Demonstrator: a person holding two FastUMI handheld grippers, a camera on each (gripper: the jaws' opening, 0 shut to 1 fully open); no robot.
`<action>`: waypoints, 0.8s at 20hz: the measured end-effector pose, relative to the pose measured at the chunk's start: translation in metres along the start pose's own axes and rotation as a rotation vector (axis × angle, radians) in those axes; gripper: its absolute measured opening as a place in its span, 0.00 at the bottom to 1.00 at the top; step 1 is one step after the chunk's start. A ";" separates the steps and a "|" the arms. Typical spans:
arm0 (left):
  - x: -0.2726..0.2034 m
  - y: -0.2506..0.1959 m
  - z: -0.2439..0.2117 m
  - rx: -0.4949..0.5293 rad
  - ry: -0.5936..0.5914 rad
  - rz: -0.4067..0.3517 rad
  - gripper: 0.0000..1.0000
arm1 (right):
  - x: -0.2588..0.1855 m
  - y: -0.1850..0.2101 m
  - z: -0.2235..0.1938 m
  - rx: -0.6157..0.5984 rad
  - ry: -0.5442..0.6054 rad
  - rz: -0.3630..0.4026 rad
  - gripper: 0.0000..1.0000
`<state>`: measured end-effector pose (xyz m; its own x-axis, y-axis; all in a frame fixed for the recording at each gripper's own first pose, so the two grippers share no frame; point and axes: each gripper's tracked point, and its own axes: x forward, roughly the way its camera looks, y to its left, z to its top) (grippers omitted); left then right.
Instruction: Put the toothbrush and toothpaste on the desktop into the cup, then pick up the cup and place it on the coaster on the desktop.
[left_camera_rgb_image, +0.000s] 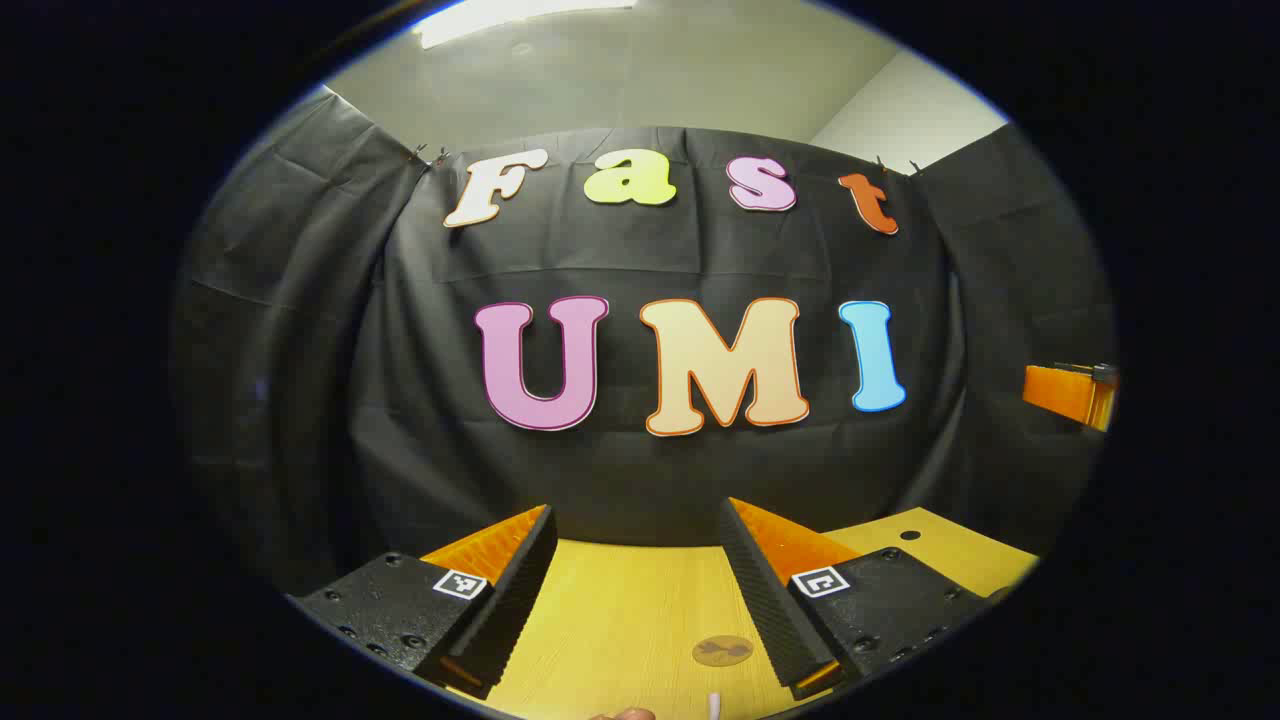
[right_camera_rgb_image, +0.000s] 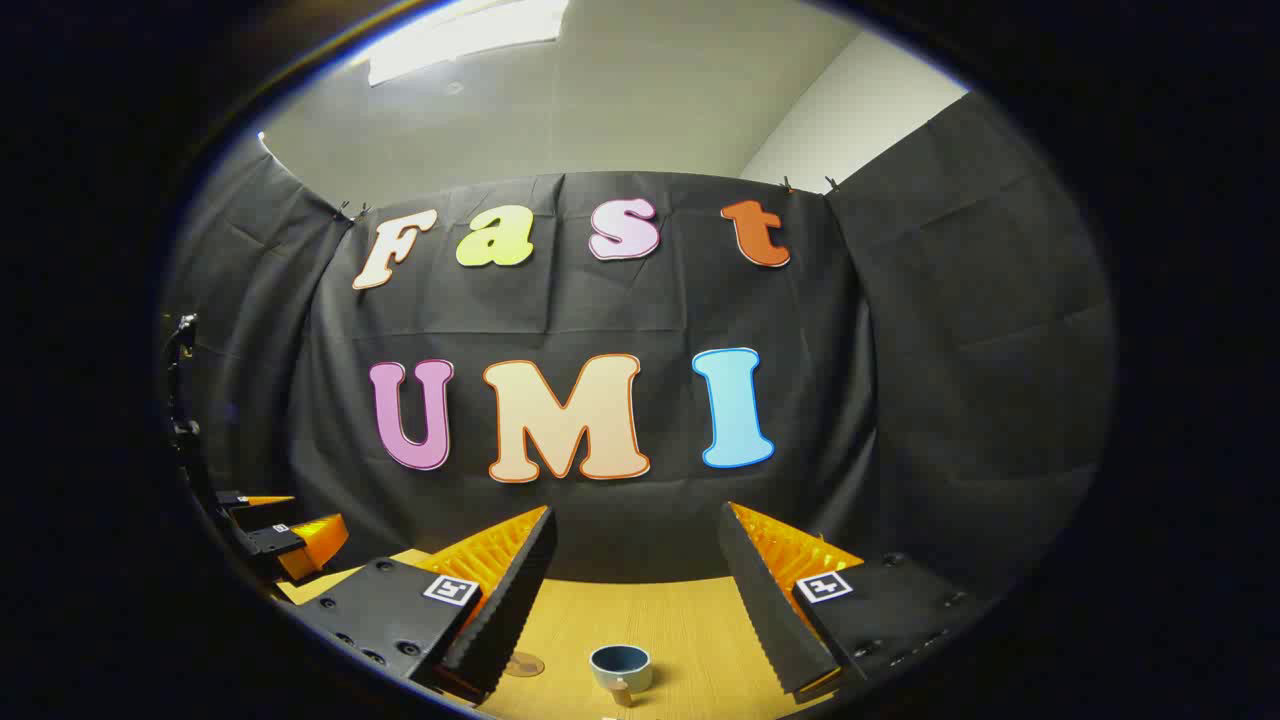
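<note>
Cup (right_camera_rgb_image: 620, 667), blue, upright, handled

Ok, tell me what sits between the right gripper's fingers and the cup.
Only bare desktop lies between the right gripper and the cup, in the right gripper view.
</note>
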<state>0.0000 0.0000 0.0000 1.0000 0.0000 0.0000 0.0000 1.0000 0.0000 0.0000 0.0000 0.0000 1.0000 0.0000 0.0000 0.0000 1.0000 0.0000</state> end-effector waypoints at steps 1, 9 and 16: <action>0.001 -0.001 0.002 0.003 -0.002 -0.004 0.94 | 0.001 0.000 0.000 -0.007 0.000 0.003 0.99; 0.002 -0.013 0.006 0.009 -0.008 -0.037 0.94 | -0.004 0.003 -0.002 -0.010 0.003 0.017 0.99; -0.006 -0.012 0.002 0.005 -0.002 -0.031 0.94 | -0.011 0.010 -0.029 -0.058 0.074 0.041 1.00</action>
<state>-0.0058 -0.0115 0.0017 0.9995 -0.0312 0.0014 0.0312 0.9995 0.0050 -0.0106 0.0104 -0.0287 0.9964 0.0391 -0.0752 -0.0434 0.9974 -0.0567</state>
